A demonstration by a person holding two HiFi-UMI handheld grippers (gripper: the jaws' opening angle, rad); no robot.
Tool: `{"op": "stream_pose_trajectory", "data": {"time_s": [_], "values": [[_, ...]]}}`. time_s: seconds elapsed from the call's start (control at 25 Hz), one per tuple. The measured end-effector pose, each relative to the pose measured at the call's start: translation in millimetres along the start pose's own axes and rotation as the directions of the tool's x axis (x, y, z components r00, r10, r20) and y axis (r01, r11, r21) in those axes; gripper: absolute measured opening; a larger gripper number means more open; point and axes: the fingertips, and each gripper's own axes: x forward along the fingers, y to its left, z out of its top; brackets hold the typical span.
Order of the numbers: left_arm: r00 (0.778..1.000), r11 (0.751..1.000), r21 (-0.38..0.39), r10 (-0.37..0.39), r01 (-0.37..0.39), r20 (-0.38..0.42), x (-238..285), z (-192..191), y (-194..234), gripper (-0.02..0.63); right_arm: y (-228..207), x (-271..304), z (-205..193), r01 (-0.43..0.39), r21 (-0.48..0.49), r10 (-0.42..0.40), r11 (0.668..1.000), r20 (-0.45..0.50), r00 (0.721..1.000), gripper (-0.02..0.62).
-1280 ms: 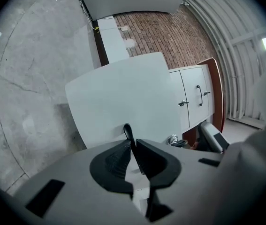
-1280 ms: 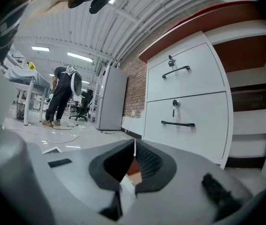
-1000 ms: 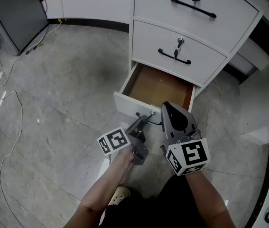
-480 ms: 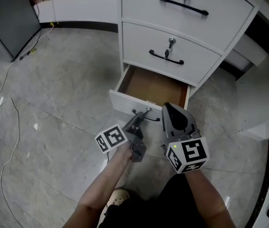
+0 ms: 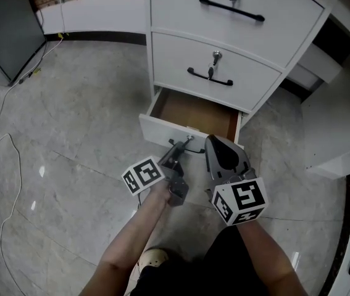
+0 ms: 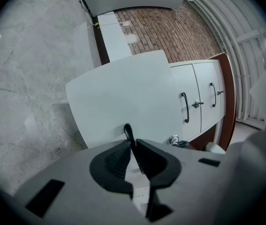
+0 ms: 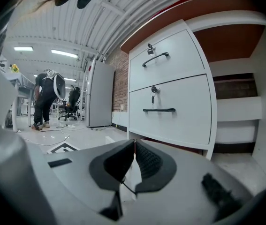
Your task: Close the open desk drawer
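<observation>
The white pedestal's bottom drawer (image 5: 162, 133) stands open, its brown inside (image 5: 193, 113) showing. My left gripper (image 5: 181, 148) is shut on the drawer's black handle (image 5: 186, 147). In the left gripper view the handle (image 6: 127, 131) sticks up between the nearly closed pads of the left gripper (image 6: 132, 143), against the white drawer front (image 6: 123, 95). My right gripper (image 5: 212, 142) hovers just right of the handle, in front of the drawer, touching nothing that I can see. In its own view the right gripper (image 7: 134, 142) has its pads together with nothing between them.
Above the open drawer are two closed drawers, the middle one (image 5: 215, 66) with a key in its lock. A white desk panel (image 5: 341, 122) stands at the right. Cables (image 5: 2, 147) trail over the grey floor at left. A person (image 7: 48, 97) stands far off.
The left gripper has moved toward the pedestal with the handle, and a little less of the drawer's brown inside shows. The right gripper kept beside it.
</observation>
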Motion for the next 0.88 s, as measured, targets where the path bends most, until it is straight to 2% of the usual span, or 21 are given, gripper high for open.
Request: {"op": "stream_pose_trajectory", "data": {"time_s": [0.32, 0.6, 0.88], "values": [[1.0, 1.0, -0.001, 0.011, -0.011, 0.008, 20, 7, -1, 0.046, -5, 2, 1, 0.019, 0.038, -0.02, 0.999, 0.005, 1.0, 0.006], [1.0, 1.0, 0.007, 0.002, -0.002, -0.01, 32, 11, -1, 0.048, 2, 7, 4, -0.003, 0.058, 0.001, 0.998, 0.023, 1.0, 0.006], [1.0, 1.0, 0.023, 0.013, -0.013, -0.02, 46, 17, -2, 0.051, -3, 13, 2, 0.038, 0.103, -0.04, 0.994, 0.023, 0.999, 0.006]]}}
